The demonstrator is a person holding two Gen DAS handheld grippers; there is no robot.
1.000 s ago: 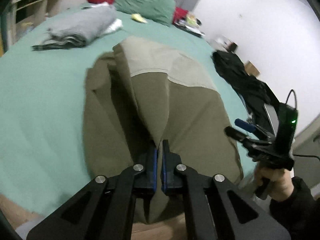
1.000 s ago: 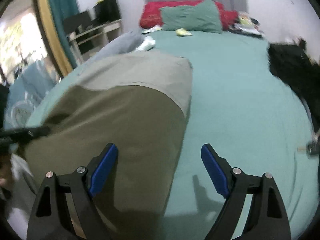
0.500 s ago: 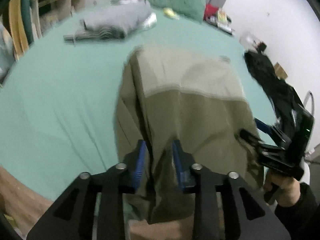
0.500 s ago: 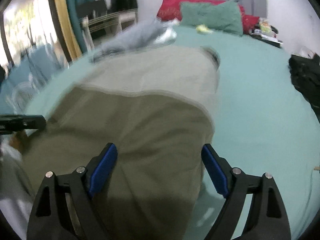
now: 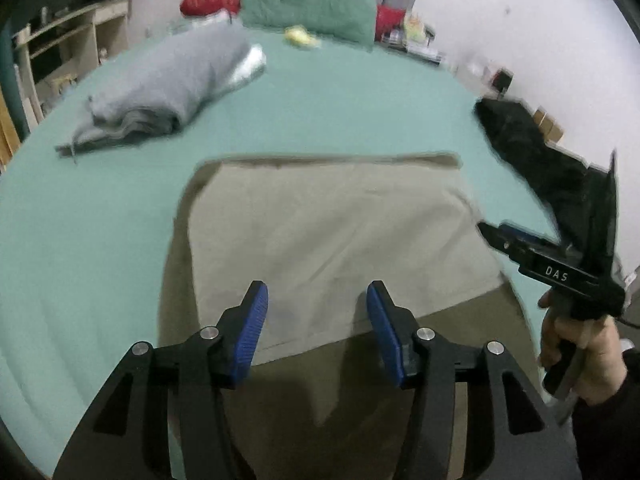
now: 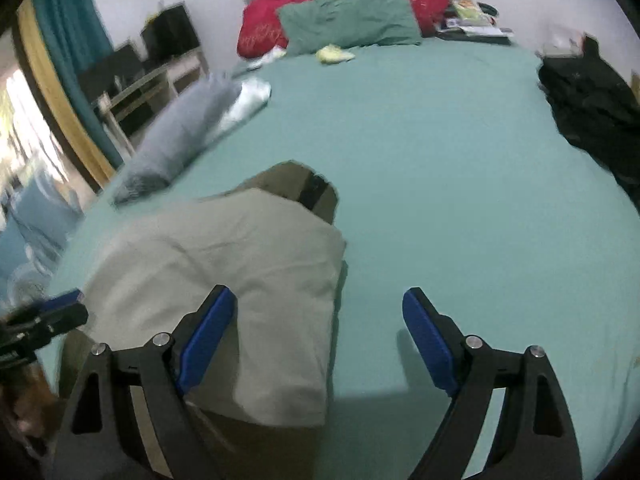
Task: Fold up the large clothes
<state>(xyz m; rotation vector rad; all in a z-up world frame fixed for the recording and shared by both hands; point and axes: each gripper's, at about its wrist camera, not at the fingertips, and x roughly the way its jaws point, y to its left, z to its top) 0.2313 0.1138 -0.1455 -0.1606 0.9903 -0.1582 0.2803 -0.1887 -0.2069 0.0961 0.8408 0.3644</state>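
Ahead of both grippers, on the green bed (image 5: 360,112): 1 olive garment (image 5: 332,232), partly folded, pale upper panel laid over the darker body.

Left gripper (image 5: 316,316): jaws parted, empty, poised over the garment's near half.

Right gripper (image 6: 316,336): jaws wide apart, empty, straddling the garment's right edge; cloth lies to its left, bare sheet to its right.

The fold's long axis appears to run across both grippers; the left is judged nearer the cloth's centre.

Beyond, far left: 1 grey folded garment (image 5: 168,92).

Dim indoor light, motion blur throughout, heavy fisheye bending, dark corners.
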